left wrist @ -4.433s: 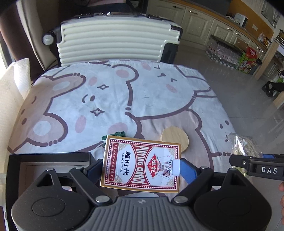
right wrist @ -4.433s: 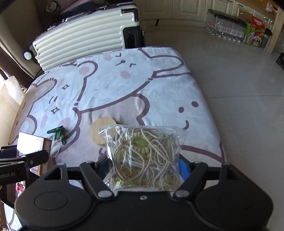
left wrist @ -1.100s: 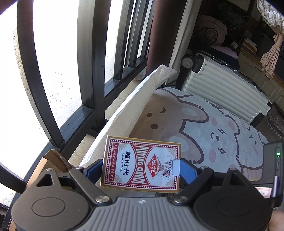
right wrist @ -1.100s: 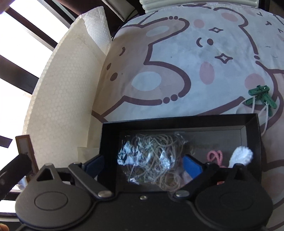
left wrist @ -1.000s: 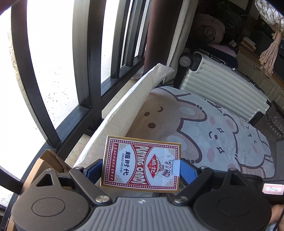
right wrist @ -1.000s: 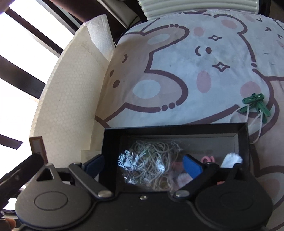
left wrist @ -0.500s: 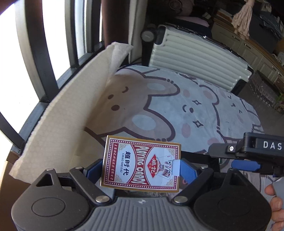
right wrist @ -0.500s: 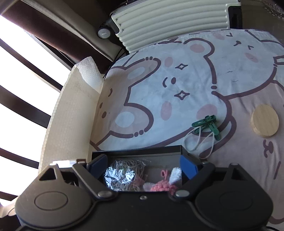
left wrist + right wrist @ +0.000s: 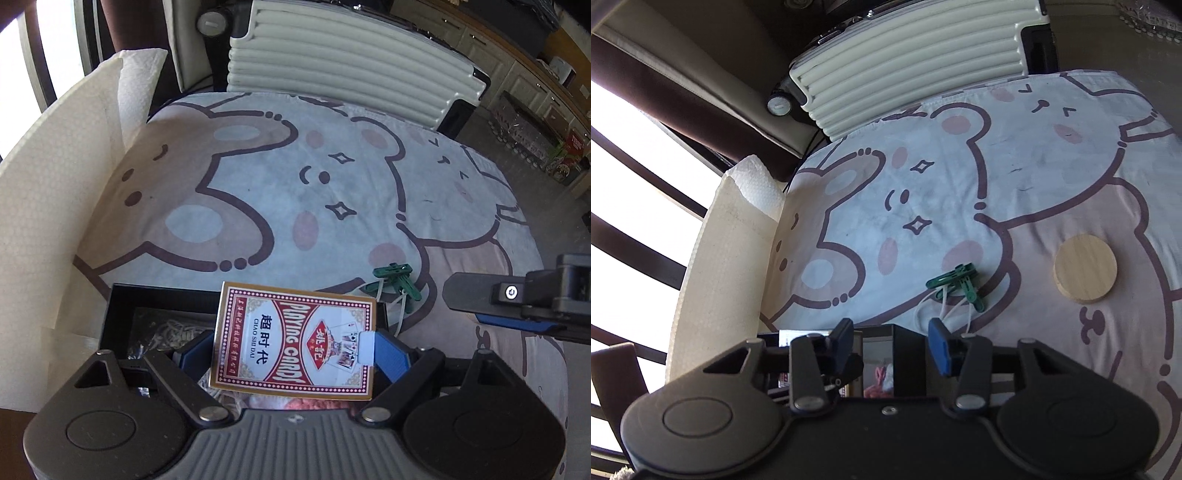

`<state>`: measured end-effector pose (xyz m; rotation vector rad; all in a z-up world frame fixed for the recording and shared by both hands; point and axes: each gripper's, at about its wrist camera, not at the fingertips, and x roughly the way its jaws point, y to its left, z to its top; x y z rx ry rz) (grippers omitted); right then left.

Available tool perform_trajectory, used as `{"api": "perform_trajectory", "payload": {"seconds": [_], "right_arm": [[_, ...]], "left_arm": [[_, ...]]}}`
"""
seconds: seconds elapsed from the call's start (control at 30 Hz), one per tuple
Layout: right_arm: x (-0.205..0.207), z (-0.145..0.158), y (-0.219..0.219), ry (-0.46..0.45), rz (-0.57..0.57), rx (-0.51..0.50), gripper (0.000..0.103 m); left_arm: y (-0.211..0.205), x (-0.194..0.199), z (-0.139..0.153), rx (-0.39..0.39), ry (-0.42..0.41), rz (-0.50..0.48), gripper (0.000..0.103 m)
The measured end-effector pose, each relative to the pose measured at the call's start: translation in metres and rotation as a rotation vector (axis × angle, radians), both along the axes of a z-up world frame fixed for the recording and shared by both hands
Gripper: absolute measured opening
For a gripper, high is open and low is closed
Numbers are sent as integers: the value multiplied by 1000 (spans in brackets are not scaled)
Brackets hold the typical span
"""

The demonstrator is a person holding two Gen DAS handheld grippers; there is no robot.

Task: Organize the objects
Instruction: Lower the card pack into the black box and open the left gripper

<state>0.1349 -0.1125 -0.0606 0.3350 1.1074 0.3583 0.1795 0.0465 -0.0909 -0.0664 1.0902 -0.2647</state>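
Left wrist: left gripper point(image 9: 293, 345) jaws clamp card box point(image 9: 293, 336) above black box point(image 9: 122, 299); right gripper point(image 9: 891, 347) jaws apart, prob. empty, clips point(image 9: 958, 282) at 12.

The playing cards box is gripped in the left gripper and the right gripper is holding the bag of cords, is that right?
Not quite. The left gripper does grip the playing cards box, but the right wrist view shows the right gripper open and empty.

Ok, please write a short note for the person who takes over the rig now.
Left gripper: shut on the card box, held over the black box.
Right gripper: open, empty, near the black box.
Done: bag of bands lies in the black box.
Left: put the card box in; green clips and wooden disc are on the blanket.
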Motion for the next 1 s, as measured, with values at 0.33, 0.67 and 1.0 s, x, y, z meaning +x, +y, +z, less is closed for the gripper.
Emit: {"api": "perform_trajectory", "payload": {"seconds": [0.33, 0.67, 1.0], "right_arm": [[6, -6, 0, 8, 20, -5, 47], [2, -2, 6, -6, 45, -12, 47], [4, -4, -1, 5, 36, -16, 47]], "left_arm": [[0, 9, -8, -61, 20, 21, 97], [16, 12, -10, -92, 72, 77, 66], [10, 12, -28, -7, 154, 27, 61]]}}
